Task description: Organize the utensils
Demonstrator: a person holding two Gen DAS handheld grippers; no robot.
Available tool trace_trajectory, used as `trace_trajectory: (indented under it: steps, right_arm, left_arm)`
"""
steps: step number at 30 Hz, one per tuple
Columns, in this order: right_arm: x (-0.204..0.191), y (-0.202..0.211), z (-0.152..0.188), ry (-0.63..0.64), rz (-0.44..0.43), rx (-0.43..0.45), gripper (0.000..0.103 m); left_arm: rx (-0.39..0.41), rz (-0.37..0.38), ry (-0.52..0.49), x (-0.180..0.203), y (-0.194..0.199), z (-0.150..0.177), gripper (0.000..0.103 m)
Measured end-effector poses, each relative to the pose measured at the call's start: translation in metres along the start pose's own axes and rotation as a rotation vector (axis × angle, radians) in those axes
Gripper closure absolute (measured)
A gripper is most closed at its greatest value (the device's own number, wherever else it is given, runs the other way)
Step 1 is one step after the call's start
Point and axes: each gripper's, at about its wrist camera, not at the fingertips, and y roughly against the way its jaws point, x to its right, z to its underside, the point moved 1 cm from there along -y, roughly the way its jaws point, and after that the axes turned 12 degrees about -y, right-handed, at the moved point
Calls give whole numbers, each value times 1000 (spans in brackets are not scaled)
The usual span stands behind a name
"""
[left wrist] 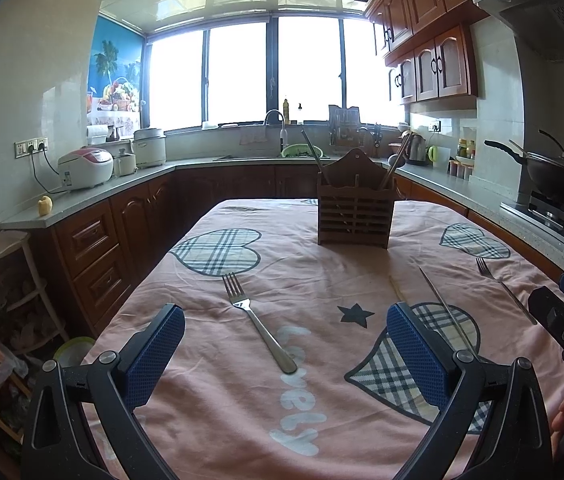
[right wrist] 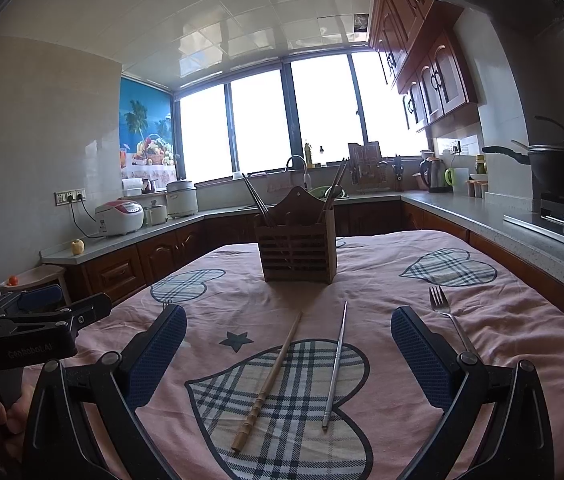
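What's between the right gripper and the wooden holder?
In the right wrist view, a wooden chopstick and a metal chopstick lie on the cloth between the open right gripper and the holder.

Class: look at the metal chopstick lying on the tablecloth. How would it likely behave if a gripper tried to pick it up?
The metal chopstick looks thin and smooth, so it may slip between jaws. It looks stiff, so it should not bend. It lies flat on the soft tablecloth, so getting under it could be awkward, and a nudge might roll it.

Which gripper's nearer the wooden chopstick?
Right. The right gripper is open with the wooden chopstick lying between its fingers; the left gripper is open over a fork, the chopstick off to its right.
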Motion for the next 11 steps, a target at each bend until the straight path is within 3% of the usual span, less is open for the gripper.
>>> trace_trajectory:
  steps: [11]
  right_arm:
    - [2, -10, 0, 3, 28, -8, 0]
  left_arm:
    - [1, 10, 17, 1, -5, -7, 1]
